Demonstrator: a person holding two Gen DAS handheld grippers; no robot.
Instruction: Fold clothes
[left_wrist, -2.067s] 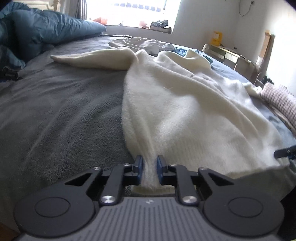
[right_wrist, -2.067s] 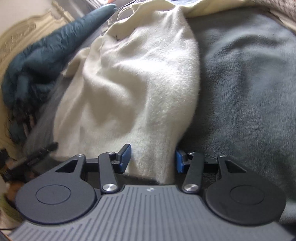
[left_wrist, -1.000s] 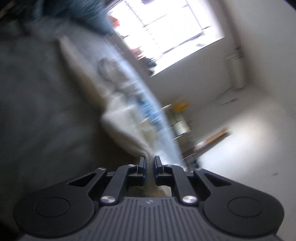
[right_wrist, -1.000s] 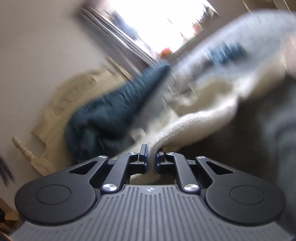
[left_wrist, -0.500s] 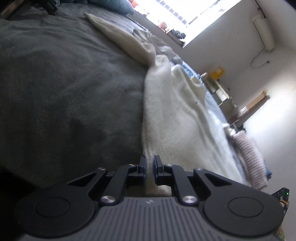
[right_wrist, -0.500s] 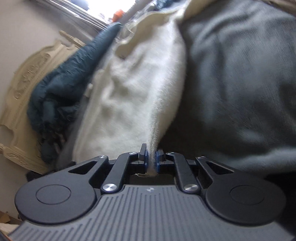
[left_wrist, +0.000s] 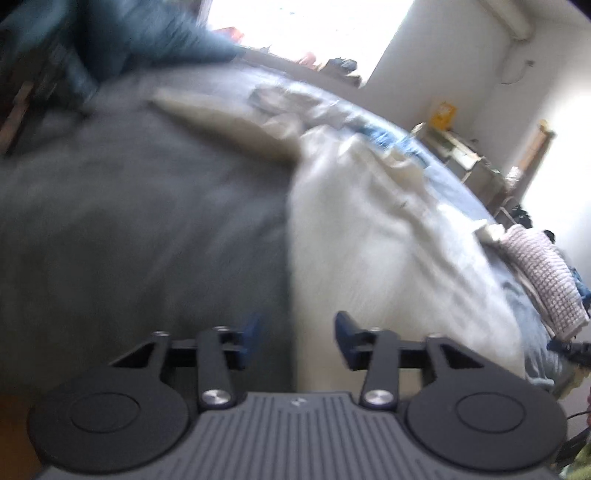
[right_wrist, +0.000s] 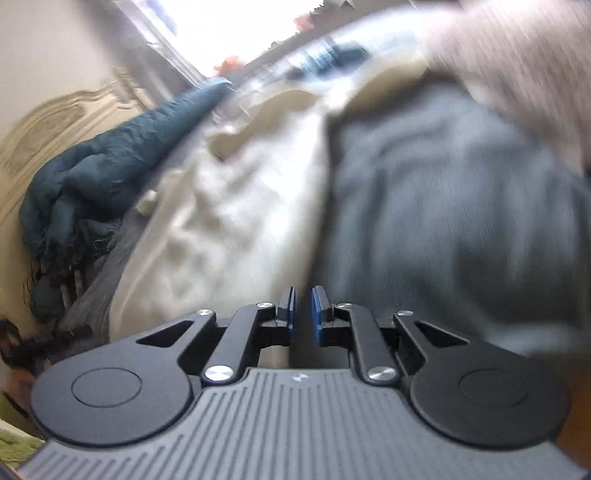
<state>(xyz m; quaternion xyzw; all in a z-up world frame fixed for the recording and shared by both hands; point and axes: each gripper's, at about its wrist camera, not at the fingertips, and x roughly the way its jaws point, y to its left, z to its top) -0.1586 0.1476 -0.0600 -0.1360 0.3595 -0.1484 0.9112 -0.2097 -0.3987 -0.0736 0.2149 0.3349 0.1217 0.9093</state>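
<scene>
Both shots are pretty blurry. The cream sweater (left_wrist: 369, 236) is spread out on the grey blanket (left_wrist: 129, 236) on the bed, one sleeve pointing toward the dark blue duvet (right_wrist: 110, 155). The left hand-held gripper (left_wrist: 297, 339) is opening, jaws about halfway apart, sweater hem between them but not pinched. The right hand-held gripper (right_wrist: 303, 314) is just starting to open, a narrow gap, right at the sweater's edge. A folded pink knit (left_wrist: 543, 273) sits off to the side.
</scene>
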